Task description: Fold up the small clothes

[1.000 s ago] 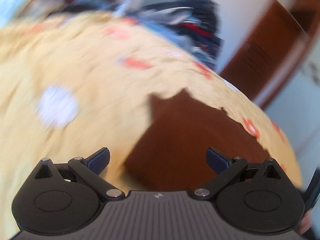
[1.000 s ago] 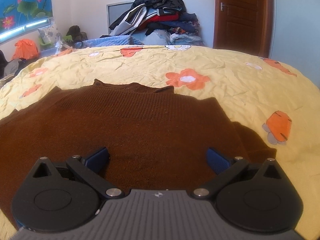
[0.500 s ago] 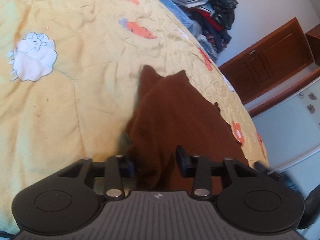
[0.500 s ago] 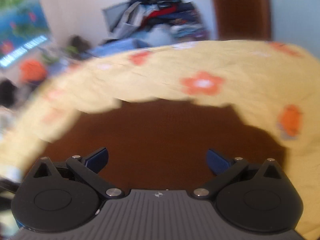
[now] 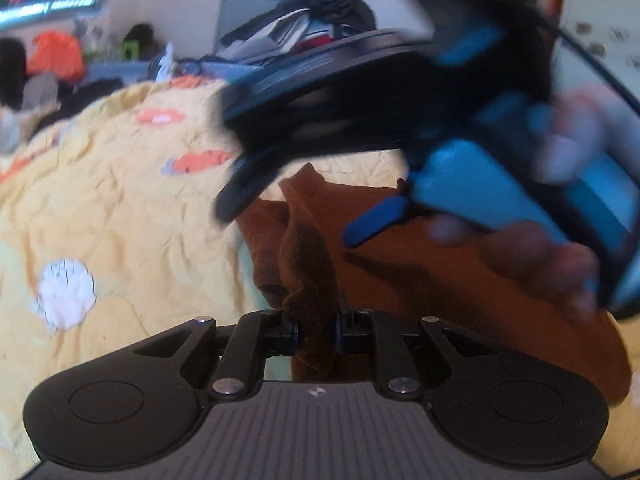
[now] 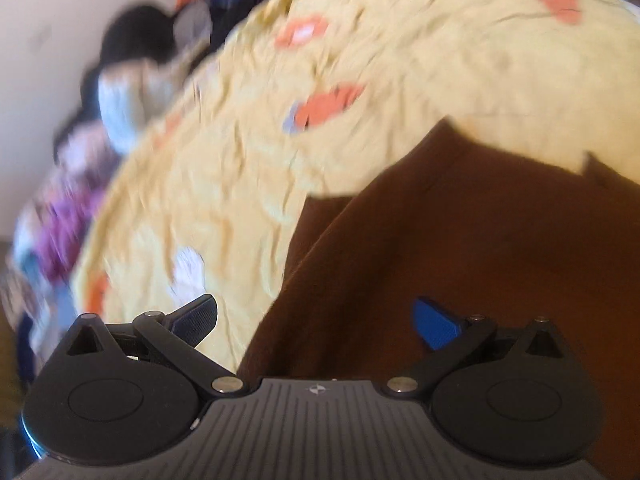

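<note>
on the yellow bed cover [image 5: 120,208] lies the brown sweater [image 5: 440,280], its near left edge now bunched between the left gripper [image 5: 316,330] fingers, which have just been closing on it. to the right, the right gripper [image 6: 316,320] has swung across, fingers wide and empty. the first fold looks imminent. no containers visible.

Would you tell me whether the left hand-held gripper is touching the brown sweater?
Touching. In the left wrist view, the left hand-held gripper has just been closing, and its pads pinch a raised fold of the brown sweater between them.
</note>
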Demonstrator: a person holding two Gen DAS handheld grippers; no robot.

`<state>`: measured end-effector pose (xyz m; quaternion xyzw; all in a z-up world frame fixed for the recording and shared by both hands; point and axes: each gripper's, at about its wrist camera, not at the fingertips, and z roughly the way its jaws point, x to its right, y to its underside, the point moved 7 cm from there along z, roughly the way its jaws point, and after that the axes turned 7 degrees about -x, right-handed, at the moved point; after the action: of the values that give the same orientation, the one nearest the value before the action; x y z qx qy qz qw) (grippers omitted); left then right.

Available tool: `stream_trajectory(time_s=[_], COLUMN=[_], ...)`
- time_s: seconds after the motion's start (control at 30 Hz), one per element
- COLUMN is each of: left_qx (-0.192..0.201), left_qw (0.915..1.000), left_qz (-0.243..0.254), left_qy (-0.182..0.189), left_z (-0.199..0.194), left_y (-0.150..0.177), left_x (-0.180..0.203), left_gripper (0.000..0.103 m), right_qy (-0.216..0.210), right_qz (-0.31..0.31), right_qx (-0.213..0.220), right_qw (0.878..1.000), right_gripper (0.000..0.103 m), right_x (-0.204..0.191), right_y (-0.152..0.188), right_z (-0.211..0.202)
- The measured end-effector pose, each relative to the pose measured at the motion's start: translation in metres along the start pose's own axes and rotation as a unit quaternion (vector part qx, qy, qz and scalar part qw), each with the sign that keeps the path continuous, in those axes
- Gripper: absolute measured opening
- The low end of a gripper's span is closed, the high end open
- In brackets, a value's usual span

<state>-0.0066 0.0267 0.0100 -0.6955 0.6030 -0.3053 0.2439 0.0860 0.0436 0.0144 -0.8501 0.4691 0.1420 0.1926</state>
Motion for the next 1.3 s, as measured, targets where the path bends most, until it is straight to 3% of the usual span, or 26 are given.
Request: stream_trajectory(time_s=[0.17, 0.2, 0.3, 0.33, 0.37, 0.47, 0.57, 0.73, 0.83, 0.87, 0.93, 0.97, 1.03, 1.07, 1.1, 1.13, 1.17, 1.2, 1.3], left_qx=[0.001, 0.0, -0.005, -0.005, -0.004, 0.012, 0.031, 0.045, 0.009, -0.009, -0.024, -0.018, -0.017, -0.02, -0.02, -0.016, -0.003, 0.015, 0.032], left_qw=[0.9972, 0.9964, 0.9946, 0.9944, 0.9938, 0.9892, 0.9802, 0.9541, 0.9362, 0.9326, 0.9311, 0.9296, 0.9255, 0.9238, 0.9252, 0.9304, 0.9376, 0.945, 0.9619], left_qz=[0.072, 0.082, 0.101, 0.104, 0.11, 0.146, 0.189, 0.264, 0.306, 0.315, 0.32, 0.32, 0.314, 0.308, 0.3, 0.287, 0.271, 0.253, 0.212], left_qy=[-0.02, -0.022, -0.024, -0.02, -0.015, 0.006, 0.051, 0.134, 0.172, 0.176, 0.174, 0.182, 0.211, 0.226, 0.231, 0.228, 0.218, 0.207, 0.17], left_z=[0.003, 0.004, 0.006, 0.005, 0.004, -0.002, -0.009, -0.014, -0.001, 0.009, 0.015, 0.01, -0.003, -0.014, -0.02, -0.024, -0.028, -0.032, -0.04], left_y=[0.007, 0.008, 0.005, 0.003, 0.001, -0.007, -0.013, 0.004, 0.035, 0.045, 0.058, 0.059, 0.053, 0.054, 0.051, 0.045, 0.038, 0.033, 0.026], left_x=[0.02, 0.023, 0.03, 0.033, 0.038, 0.066, 0.115, 0.205, 0.246, 0.251, 0.251, 0.246, 0.23, 0.222, 0.213, 0.2, 0.187, 0.178, 0.147], left_gripper=[0.014, 0.014, 0.014, 0.014, 0.014, 0.014, 0.014, 0.014, 0.014, 0.016, 0.016, 0.017, 0.021, 0.03, 0.05, 0.065, 0.091, 0.098, 0.098], right_qy=[0.102, 0.112, 0.119, 0.102, 0.086, 0.049, 0.016, 0.008, 0.012, 0.015, 0.002, -0.022, -0.057, -0.065, -0.07, -0.07, -0.069, -0.066, -0.04], right_qz=[-0.074, -0.083, -0.091, -0.088, -0.082, -0.058, -0.011, 0.085, 0.151, 0.167, 0.205, 0.216, 0.232, 0.233, 0.231, 0.231, 0.23, 0.223, 0.188], right_qx=[-0.042, -0.042, -0.021, -0.013, -0.003, 0.042, 0.103, 0.18, 0.187, 0.181, 0.183, 0.201, 0.227, 0.241, 0.251, 0.256, 0.255, 0.246, 0.241], right_qw=[0.991, 0.989, 0.989, 0.991, 0.993, 0.996, 0.994, 0.98, 0.971, 0.969, 0.961, 0.955, 0.944, 0.94, 0.937, 0.936, 0.937, 0.941, 0.951], right_gripper=[0.081, 0.073, 0.031, 0.022, 0.021, 0.02, 0.02, 0.02, 0.021, 0.023, 0.038, 0.04, 0.057, 0.06, 0.06, 0.053, 0.041, 0.019, 0.019], right_x=[-0.01, -0.008, 0.006, 0.013, 0.021, 0.054, 0.096, 0.188, 0.241, 0.253, 0.272, 0.276, 0.278, 0.278, 0.278, 0.279, 0.28, 0.28, 0.275], right_y=[-0.003, -0.003, -0.006, -0.003, -0.002, 0.009, 0.035, 0.108, 0.157, 0.17, 0.187, 0.193, 0.199, 0.198, 0.196, 0.193, 0.19, 0.186, 0.182], right_z=[0.033, 0.034, 0.019, 0.007, -0.003, -0.044, -0.096, -0.168, -0.174, -0.163, -0.149, -0.148, -0.152, -0.155, -0.157, -0.158, -0.157, -0.153, -0.155])
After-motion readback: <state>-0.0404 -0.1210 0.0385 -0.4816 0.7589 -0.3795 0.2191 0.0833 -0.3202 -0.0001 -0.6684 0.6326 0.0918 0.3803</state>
